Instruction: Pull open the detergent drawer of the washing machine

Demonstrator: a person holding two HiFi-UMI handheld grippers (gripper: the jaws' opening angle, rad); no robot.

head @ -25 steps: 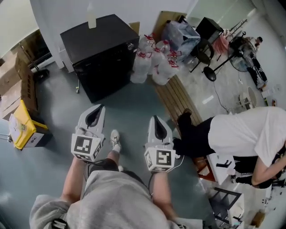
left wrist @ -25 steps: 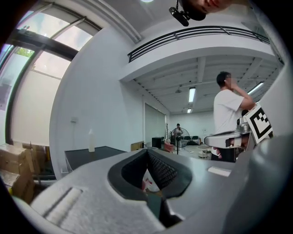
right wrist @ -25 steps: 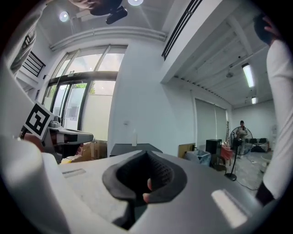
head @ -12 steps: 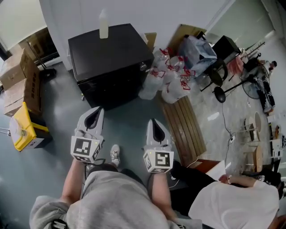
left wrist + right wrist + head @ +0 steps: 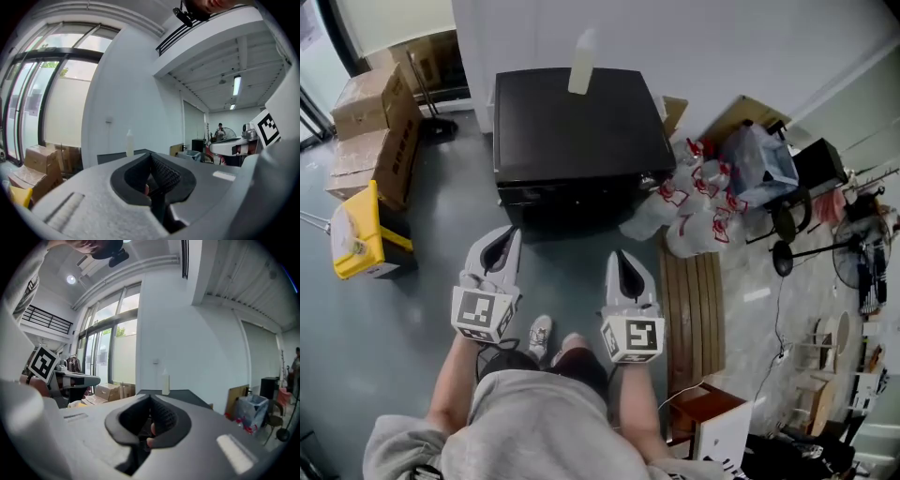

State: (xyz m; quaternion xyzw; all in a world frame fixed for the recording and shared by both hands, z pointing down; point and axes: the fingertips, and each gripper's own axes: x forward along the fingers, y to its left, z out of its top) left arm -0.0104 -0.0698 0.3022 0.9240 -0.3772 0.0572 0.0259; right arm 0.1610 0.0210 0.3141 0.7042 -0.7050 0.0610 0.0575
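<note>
Looking down in the head view: black washing machine [image 5: 581,122] stands against the white wall at top centre, w/ a pale plastic bottle [image 5: 581,61] upright on its lid near the back edge. Its front panel faces the person, but it sits in shadow and the detergent drawer can't be picked out. Left gripper [image 5: 510,234] and right gripper [image 5: 620,258] are held side by side over the grey floor [image 5: 422,309], tips aimed at the machine and well short of it, touching nothing. Cardboard boxes [image 5: 370,122] and a yellow container [image 5: 361,234] are to the left. Tied plastic bags [image 5: 694,202] lean by the machine's right corner, and a slatted wooden board [image 5: 694,309] lies below them.

Left gripper view: the dark ribbed pads meet at the tip, so the jaws are clenched w/ nothing between them. Beyond the tip are the machine's dark top and the bottle [image 5: 129,143], apart from the jaws. The boxes are at lower left. The other gripper's marker cube [image 5: 269,129] shows at the right edge.

Right gripper view: same story, pads pressed together on nothing. Bottle [image 5: 165,384] and the machine's top edge [image 5: 187,397] are straight ahead, w/ clear space in front of them. The drawer isn't visible here either. The left gripper's marker cube [image 5: 43,363] is at far left.
</note>
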